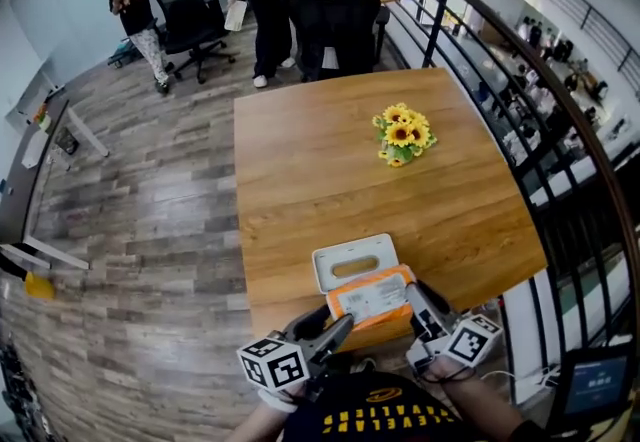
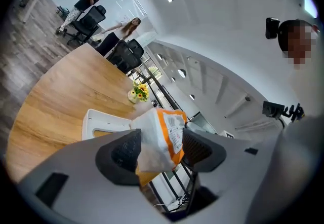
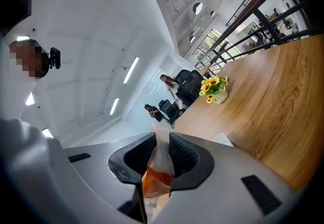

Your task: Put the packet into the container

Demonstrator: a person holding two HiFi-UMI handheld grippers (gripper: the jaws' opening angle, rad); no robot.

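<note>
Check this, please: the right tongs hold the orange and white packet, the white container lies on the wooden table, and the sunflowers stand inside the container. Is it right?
Not quite. The sunflowers do not stand inside the container; they stand apart from it, farther out on the wooden table, as the head view shows. The right tongs do hold the orange and white packet.

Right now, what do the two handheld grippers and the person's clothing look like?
The left gripper and right gripper have light grey bodies and dark textured jaw pads. Each carries a white cube with black square markers. The person wears a black top with yellow lettering.
</note>
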